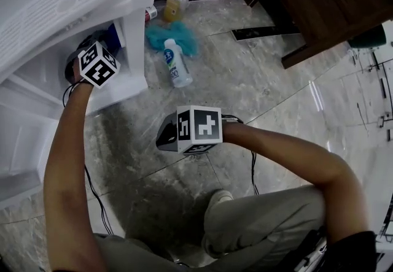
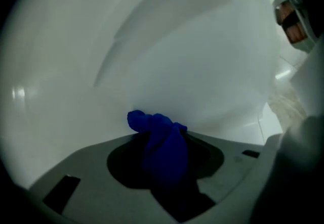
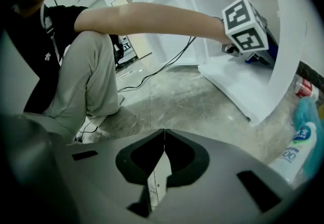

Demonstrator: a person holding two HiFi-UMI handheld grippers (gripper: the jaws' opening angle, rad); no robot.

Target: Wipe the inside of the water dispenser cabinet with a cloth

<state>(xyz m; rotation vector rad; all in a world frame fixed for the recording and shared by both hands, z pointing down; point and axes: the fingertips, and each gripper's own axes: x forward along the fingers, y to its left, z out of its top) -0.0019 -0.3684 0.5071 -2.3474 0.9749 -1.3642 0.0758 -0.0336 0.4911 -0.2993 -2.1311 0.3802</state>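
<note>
Two tools: the left tool [image 2: 164,160], reaching inside the cabinet [image 1: 134,50], pinches the blue cloth [image 2: 158,129] close to its white inner wall; the right tool [image 3: 163,153], pressed together and empty, hangs outside the cabinet. Only a small wad pokes out, so a hard stroke might drag it loose.

blue cloth [image 2: 154,123] bunched, pinched in left gripper [image 2: 164,153], tip near white cabinet [image 2: 167,56] inner wall

Blue cloth [image 2: 162,142], wht cabinet [image 2: 177,56]
</note>
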